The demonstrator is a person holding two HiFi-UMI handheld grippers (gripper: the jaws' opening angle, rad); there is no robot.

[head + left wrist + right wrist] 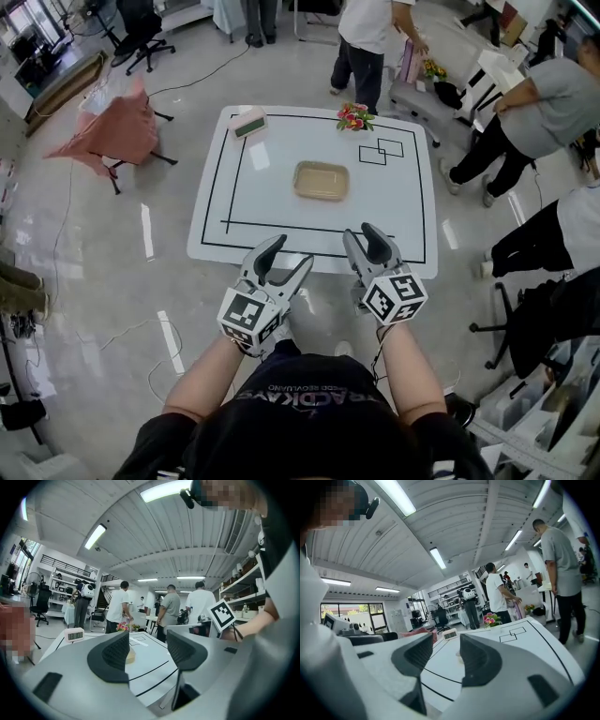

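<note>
Beige tray (322, 180) sat on the table (272, 202), well ahead of the left gripper (292, 251) and right gripper (361, 234), both gaping and empty, so a long reach could have knocked its rim and slid it.

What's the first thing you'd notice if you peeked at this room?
A big white table with black lines, and a tan tray in its middle. Near its front edge hover the left tongs and right tongs, both open and empty. Pink flowers sit at the far edge.

Pink clock (249, 123), flowers (354, 117) — draped chair (112, 131) aside
</note>
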